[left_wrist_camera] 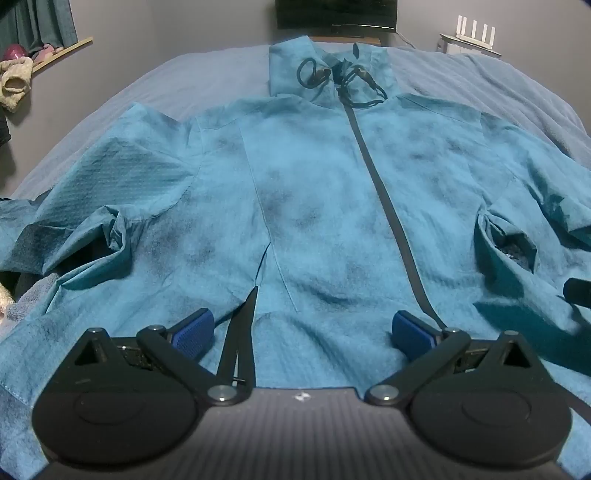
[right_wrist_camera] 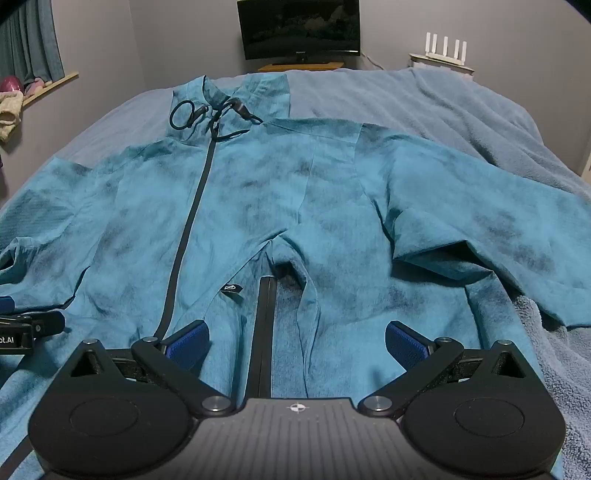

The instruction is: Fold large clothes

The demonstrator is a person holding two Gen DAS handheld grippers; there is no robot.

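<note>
A blue bed [left_wrist_camera: 177, 79] is filling most of both views, and a teal jacket [left_wrist_camera: 314, 192] is lying spread front-up across it, covering the bed's middle and near part. The jacket's collar is pointing toward the far end of the bed, its hem is reaching the near edge, and its sleeves are spreading out to either side, the one on the right side of the bed [right_wrist_camera: 480, 206] lying bent and creased over the rumpled blanket [right_wrist_camera: 461, 107]. A dark zipper [left_wrist_camera: 384, 199] is running closed down the jacket's front from collar to hem, and a dark drawstring [left_wrist_camera: 314, 75] is lying looped on the collar. A small black label [right_wrist_camera: 231, 288] is sitting on the jacket near the hem, just beside a pocket opening.

Beyond the far end of the bed a dark monitor [right_wrist_camera: 299, 27] is standing on a wooden stand, and a white router [right_wrist_camera: 443, 50] is sitting off to its right. A curtain [right_wrist_camera: 29, 44] is hanging past the bed's left side.

The left gripper [left_wrist_camera: 303, 330] is hovering over the jacket's hem with its jaws spread wide and holding nothing, the blue pads [left_wrist_camera: 194, 326] well apart. The right gripper [right_wrist_camera: 297, 339] is hovering over the hem as well, beside the pocket opening, jaws likewise wide apart and gripping nothing.
</note>
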